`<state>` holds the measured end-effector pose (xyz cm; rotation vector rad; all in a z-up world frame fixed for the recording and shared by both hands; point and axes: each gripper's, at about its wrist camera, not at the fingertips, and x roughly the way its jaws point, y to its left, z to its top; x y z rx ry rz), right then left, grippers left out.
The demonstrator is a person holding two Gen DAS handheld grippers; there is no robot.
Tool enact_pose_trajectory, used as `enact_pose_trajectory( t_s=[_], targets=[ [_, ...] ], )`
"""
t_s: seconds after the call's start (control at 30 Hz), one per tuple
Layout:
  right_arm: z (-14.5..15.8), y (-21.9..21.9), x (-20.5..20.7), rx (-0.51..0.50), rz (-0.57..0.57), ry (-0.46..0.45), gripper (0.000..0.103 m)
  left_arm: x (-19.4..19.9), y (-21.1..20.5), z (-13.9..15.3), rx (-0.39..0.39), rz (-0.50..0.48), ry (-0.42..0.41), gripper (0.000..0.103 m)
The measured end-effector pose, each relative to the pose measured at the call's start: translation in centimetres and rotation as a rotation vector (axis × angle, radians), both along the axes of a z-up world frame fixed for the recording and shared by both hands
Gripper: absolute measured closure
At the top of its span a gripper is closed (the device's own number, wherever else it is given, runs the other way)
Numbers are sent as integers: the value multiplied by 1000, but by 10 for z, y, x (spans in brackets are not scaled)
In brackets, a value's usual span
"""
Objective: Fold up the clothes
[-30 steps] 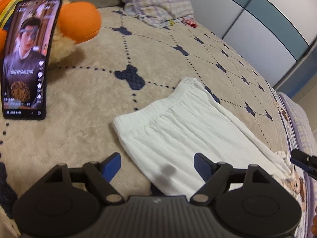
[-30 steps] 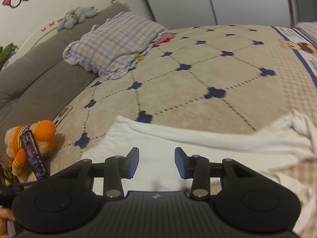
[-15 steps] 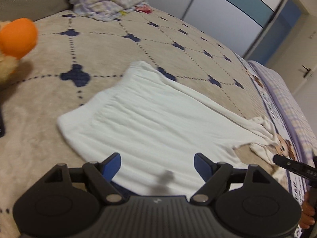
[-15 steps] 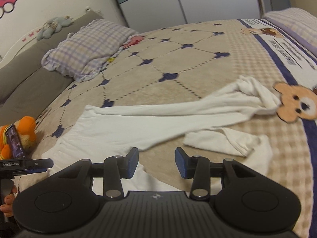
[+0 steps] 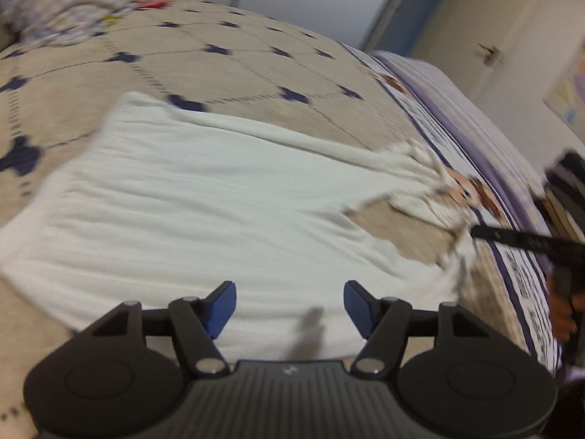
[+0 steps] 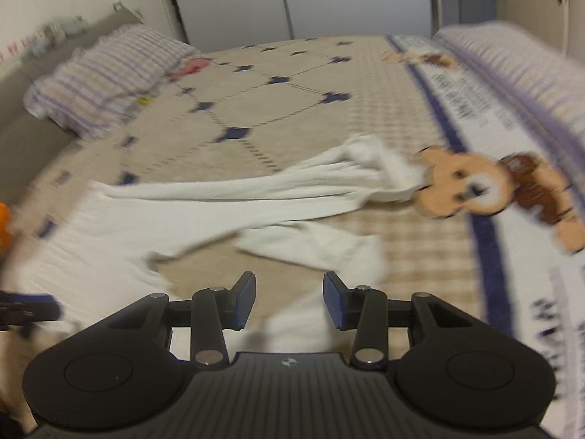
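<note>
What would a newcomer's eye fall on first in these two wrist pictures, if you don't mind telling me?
First, the white trousers spread across the beige bedspread, waist toward the checked pillow and legs trailing crumpled toward a printed bear near the bed's edge. Next, each black claw fills the bottom of its own view: the left claw hangs over the trousers' broad part, closing on nothing, and the right claw stands open above the nearer leg.

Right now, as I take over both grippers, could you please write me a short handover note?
Left gripper: holds nothing, jaws closing, over the waist end of the white knit trousers.
Right gripper: open, empty, over the near leg's cuff end.
Trousers lie spread on the beige patterned bedspread; far leg stretched toward the bear print, near leg crumpled.
Done: no fold visible.
Left: straighten the legs, then fold.
</note>
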<state>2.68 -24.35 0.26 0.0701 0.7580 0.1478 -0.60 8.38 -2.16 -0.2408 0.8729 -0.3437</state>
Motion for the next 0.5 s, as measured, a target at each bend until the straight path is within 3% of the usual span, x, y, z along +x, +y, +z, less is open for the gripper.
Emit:
enact_pose_trajectory(
  t_s=[0.13,0.37,0.47,0.5],
  targets=[
    [-12,-24,7,-10,-89,31,59,3,-27,-4,-15,-92,5,38],
    [-22,-58,25,154,-204,75,60,8,-72,-10,-55,-221,29,46],
    [-23,-60,29,200,-209,87,75,8,-85,-14,-25,-256,28,53],
    [-23,-60,30,216,-203,91,92,8,-89,-15,-12,-264,26,56]
  ],
)
